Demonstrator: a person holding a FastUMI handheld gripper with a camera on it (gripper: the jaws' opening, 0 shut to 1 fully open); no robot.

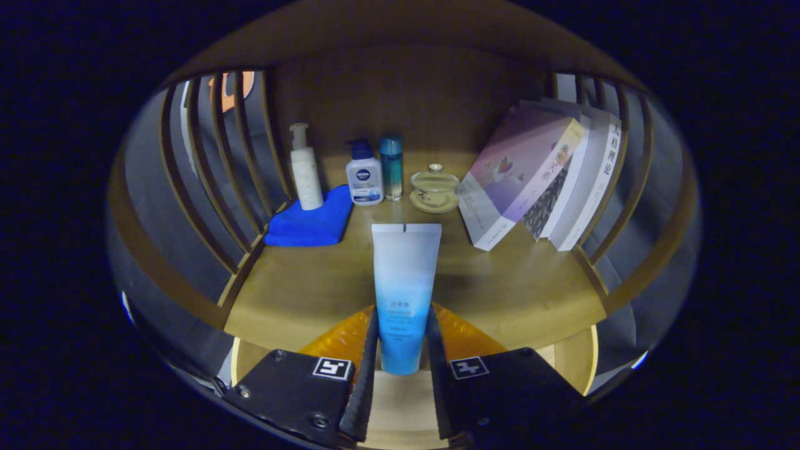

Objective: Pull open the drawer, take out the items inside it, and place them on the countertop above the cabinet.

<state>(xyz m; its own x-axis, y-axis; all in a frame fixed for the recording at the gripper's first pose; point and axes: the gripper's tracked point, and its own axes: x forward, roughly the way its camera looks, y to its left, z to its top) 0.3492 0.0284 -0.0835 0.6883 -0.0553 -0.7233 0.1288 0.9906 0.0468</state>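
The desk (300, 294) is a wooden top with slatted sides and a solid back, and it already carries a fair crowd. Leaning against the far-right slats are several books (544, 181), tilted and touching one another. At the far left a folded blue cloth (309, 222) lies flat, with a white pump bottle (306, 169) standing on its back corner. Along the back, between the cloth and the books, stand a small blue-capped bottle (364, 175), a slim teal bottle (392, 165) just beside it, and a lidded glass cup (434, 187) on a saucer.

The tube (405, 287) is the thing in hand. It runs forward from the claw (401, 350), flat crimped end pointing away toward the back row, cap end down between the fingers. Both fingers press on its lower part, one on each side, so the claw is closed on it. The tube's far end sits over bare wood, well short of the bottles and cup; whether it rests on the desk or hangs just above it I cannot tell.

By my judgement the tube is light, soft-walled and smooth, so it may squash or slip under a hard squeeze. The firmer part near the cap, where the fingers are now, looks the best place to hold. The bare patch ahead looks roomy enough to lay it down clear of the fragile cup.
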